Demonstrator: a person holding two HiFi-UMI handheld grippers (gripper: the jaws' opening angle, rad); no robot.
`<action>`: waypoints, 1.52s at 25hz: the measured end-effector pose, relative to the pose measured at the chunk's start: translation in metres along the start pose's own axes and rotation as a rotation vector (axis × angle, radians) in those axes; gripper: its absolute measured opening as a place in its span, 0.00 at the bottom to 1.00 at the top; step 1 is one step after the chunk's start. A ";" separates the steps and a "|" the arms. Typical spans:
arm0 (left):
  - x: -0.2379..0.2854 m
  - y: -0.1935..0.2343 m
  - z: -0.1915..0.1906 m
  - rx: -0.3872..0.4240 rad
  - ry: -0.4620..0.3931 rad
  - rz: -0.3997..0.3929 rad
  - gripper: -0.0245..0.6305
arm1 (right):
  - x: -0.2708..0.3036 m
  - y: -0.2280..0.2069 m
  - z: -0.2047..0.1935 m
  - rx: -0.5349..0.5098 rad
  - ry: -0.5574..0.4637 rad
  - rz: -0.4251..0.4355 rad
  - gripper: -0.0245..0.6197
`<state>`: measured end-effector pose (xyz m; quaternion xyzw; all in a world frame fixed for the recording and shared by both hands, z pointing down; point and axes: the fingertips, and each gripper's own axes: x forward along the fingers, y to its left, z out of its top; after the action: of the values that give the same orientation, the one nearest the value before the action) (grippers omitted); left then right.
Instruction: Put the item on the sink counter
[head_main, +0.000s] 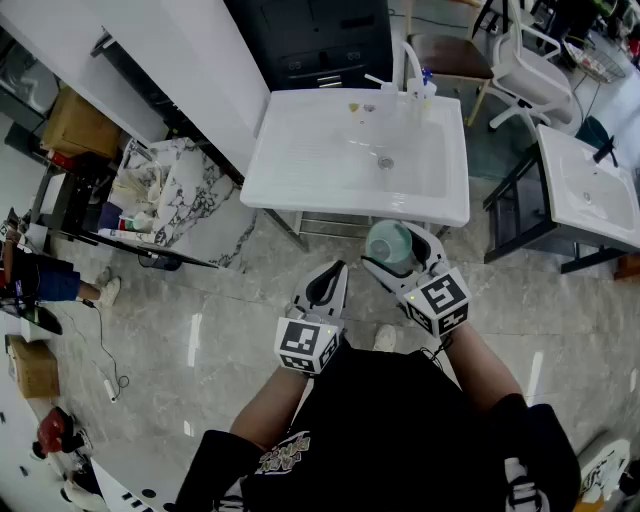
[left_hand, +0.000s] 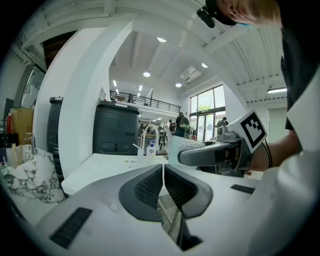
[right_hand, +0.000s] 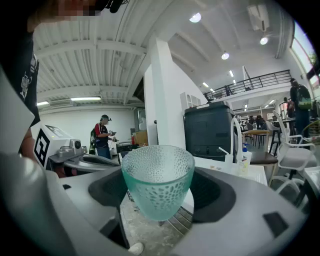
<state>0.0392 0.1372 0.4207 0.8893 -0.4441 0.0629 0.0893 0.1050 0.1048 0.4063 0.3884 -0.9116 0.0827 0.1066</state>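
A pale green dimpled glass cup (right_hand: 157, 185) stands upright between the wide-spread jaws of my right gripper (right_hand: 159, 192), which is shut on it. In the head view the cup (head_main: 389, 245) and right gripper (head_main: 402, 258) hang just in front of the white sink counter (head_main: 300, 195), below its front edge. My left gripper (head_main: 328, 287) sits beside it to the left, shut with its pads (left_hand: 150, 187) touching and nothing between them. From the left gripper view the cup (left_hand: 182, 148) shows at the right, with the sink counter (left_hand: 100, 167) ahead.
On the sink's far rim stand a faucet (head_main: 409, 60) and a small pump bottle (head_main: 426, 88). A marble-patterned slab (head_main: 190, 200) and cluttered shelves lie left. A second sink (head_main: 590, 190) and a white chair (head_main: 525, 70) are at the right. Polished floor lies below.
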 end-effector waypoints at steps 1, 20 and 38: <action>0.000 0.000 0.000 0.000 0.000 0.000 0.07 | 0.000 0.000 0.000 0.000 -0.001 0.000 0.69; 0.003 0.006 0.002 0.002 -0.002 -0.001 0.07 | 0.005 0.000 0.006 -0.014 -0.026 0.011 0.69; -0.002 0.072 0.010 -0.015 -0.003 0.027 0.07 | 0.064 0.013 0.020 0.001 -0.003 0.031 0.69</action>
<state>-0.0195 0.0944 0.4176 0.8827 -0.4564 0.0593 0.0945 0.0498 0.0645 0.4033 0.3745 -0.9175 0.0841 0.1040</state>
